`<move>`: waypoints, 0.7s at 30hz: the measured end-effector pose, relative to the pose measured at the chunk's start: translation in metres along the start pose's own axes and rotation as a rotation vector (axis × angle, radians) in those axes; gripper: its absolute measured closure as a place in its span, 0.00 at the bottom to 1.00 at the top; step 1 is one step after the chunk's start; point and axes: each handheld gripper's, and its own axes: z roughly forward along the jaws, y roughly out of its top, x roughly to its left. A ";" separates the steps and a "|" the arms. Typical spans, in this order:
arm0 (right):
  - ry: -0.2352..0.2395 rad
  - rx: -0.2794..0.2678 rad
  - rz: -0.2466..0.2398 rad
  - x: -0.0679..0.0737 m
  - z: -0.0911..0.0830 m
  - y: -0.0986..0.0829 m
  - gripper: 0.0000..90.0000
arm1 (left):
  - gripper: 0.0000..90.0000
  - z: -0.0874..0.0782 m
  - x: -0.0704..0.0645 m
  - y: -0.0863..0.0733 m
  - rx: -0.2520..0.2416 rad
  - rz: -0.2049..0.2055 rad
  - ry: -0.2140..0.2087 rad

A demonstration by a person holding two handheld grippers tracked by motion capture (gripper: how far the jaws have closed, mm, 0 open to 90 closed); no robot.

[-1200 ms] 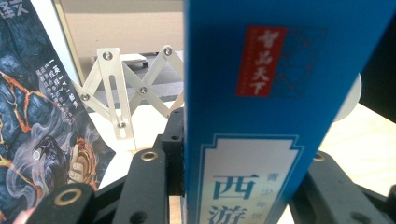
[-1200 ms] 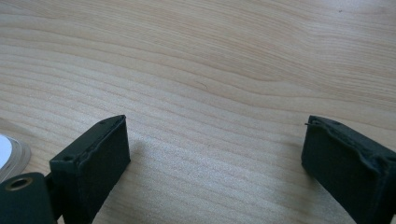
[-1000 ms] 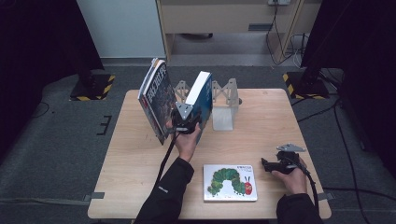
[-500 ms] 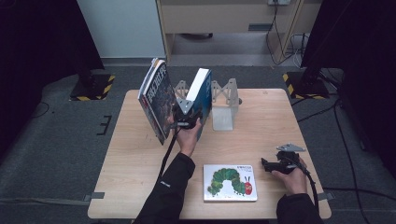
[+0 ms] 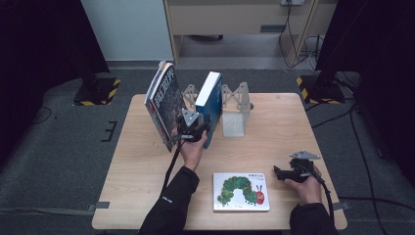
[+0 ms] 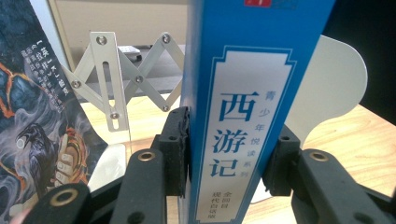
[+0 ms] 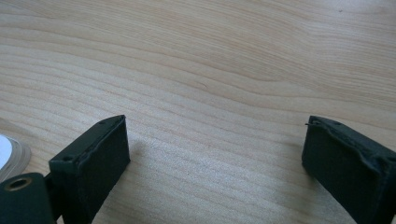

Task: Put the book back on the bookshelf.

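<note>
On table in high view: left gripper (image 5: 195, 128) holds blue book (image 5: 209, 105) upright between dark book (image 5: 164, 104) and metal bookend (image 5: 234, 105); right gripper (image 5: 288, 172) idle by picture book (image 5: 241, 191).

Left gripper view: jaws clamp spine; advise keeping vertical, seating flush against bookend.

Right gripper view: jaws wide, empty over table (image 7: 224, 70).

A lab — black curtains (image 5: 44, 58), hazard-striped stand bases (image 5: 98, 92), taped table (image 5: 147, 161).
</note>
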 end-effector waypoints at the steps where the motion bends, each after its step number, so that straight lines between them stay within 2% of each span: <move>1: 0.000 0.000 0.000 0.000 0.000 0.000 0.09 | 0.65 0.002 -0.001 0.001 0.003 -0.002 0.005; 5: 0.000 0.000 0.000 0.000 0.000 0.000 0.09 | 0.66 0.011 -0.004 0.006 0.011 -0.009 0.042; 10: 0.001 0.000 -0.003 0.000 0.000 0.000 0.08 | 0.65 0.018 -0.006 0.009 0.017 -0.019 0.057; 17: 0.001 0.000 -0.003 0.000 0.000 0.000 0.08 | 0.62 0.023 -0.006 0.009 0.011 -0.019 0.010; 21: 0.000 0.000 0.000 0.000 0.000 0.000 0.08 | 0.60 0.016 -0.002 0.005 0.004 -0.002 -0.031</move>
